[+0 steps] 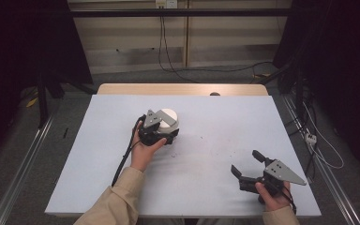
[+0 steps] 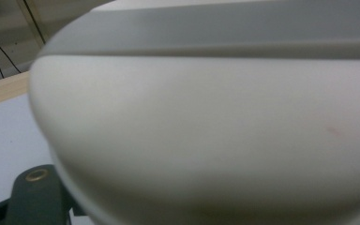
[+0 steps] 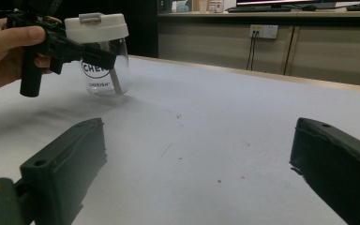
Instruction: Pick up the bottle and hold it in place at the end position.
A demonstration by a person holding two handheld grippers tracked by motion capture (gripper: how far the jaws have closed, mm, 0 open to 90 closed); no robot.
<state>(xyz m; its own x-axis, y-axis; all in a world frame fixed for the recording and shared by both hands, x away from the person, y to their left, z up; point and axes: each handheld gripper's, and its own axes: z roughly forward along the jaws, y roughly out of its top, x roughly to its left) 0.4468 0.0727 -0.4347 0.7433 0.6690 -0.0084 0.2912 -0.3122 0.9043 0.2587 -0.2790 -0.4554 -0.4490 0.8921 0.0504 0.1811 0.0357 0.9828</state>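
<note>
Jaws of the right gripper [image 3: 201, 173] are standing wide and empty nearest the person; beyond it, the left gripper [image 1: 161, 136] is pinching narrowly at the clear jar [image 3: 104, 70] under its white lid [image 1: 168, 117], risking a tip or slip

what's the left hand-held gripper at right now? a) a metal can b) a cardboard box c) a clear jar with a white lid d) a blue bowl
c: the left hand-held gripper is up against the clear jar just under its white lid; the right hand-held gripper sits open, well away from it on the table.
</note>
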